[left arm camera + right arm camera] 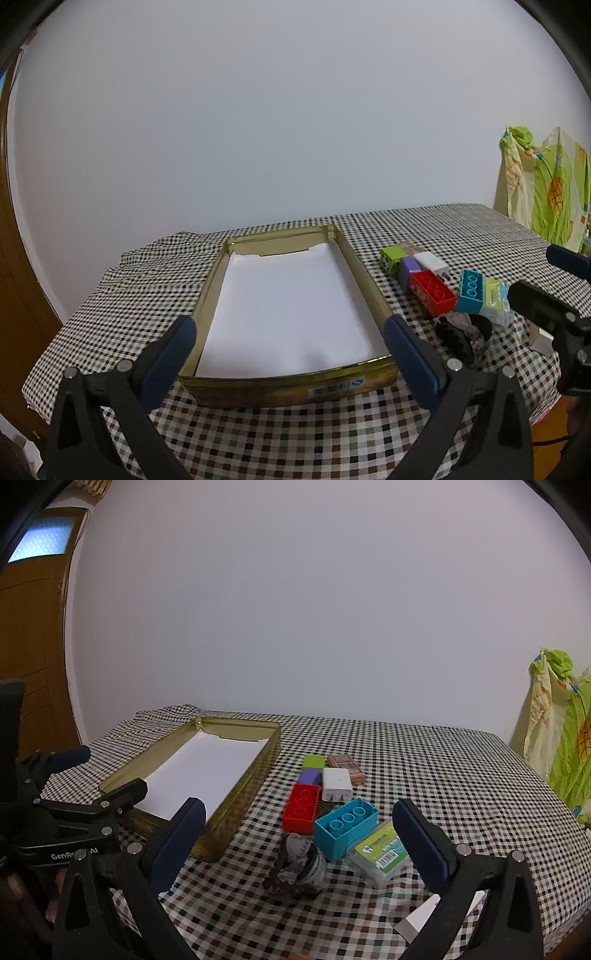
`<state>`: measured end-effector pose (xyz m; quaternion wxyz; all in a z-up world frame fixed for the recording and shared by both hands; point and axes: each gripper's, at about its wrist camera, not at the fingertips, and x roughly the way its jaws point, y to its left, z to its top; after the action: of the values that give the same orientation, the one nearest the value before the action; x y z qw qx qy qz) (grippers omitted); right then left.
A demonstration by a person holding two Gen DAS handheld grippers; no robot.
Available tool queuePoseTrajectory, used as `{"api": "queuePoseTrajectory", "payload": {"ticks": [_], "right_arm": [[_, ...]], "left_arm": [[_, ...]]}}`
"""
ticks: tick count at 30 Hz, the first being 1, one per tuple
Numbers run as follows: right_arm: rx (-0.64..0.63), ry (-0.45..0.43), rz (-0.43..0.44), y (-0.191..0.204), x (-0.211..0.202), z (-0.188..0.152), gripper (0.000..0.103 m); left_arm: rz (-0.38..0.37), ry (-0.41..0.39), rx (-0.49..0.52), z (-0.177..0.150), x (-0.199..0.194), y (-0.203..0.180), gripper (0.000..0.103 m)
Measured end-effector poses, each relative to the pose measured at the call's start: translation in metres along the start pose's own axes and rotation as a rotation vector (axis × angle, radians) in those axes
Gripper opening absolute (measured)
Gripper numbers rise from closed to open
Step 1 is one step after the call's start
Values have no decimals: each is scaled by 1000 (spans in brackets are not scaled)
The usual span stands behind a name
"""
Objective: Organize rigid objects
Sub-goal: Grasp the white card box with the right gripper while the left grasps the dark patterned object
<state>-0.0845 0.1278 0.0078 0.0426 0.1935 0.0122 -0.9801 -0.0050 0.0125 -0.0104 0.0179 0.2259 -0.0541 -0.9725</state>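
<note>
One checkered tablecloth (pixel 424 760), white wall (pixel 295 609)

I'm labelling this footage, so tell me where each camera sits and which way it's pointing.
Left wrist: on the left gripper, low over the table edge, facing the gold tin; its own open fingers show, the right gripper at right.
Right wrist: on the right gripper, facing the red block and blue block; open fingers show.
Shared: tin, blocks, checkered cloth.

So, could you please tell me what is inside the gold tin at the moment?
Inside the gold tin only a white sheet of paper shows, lying flat over nearly the whole bottom. No blocks are on it. Whatever lies beneath the paper is covered and cannot be seen.
</note>
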Motion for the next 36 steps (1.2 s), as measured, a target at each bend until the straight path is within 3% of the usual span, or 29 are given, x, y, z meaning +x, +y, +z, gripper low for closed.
{"api": "queuePoseTrajectory", "payload": {"ticks": [13,18,27,36], "right_arm": [[49,9,20,-28,-4,-10,103],[18,21,-76,-53,-10,-23,102],[45,93,-131,-108,-3,-45,102],[-18,182,-105,-110,13,-61,102]], "left_arm": [[-48,20,37,-1,7,-30,103],[-121,41,74,-4,11,-52,103],[-219,68,108,-4,17,-86,103],[-269,67,171,-11,24,-117,103]]}}
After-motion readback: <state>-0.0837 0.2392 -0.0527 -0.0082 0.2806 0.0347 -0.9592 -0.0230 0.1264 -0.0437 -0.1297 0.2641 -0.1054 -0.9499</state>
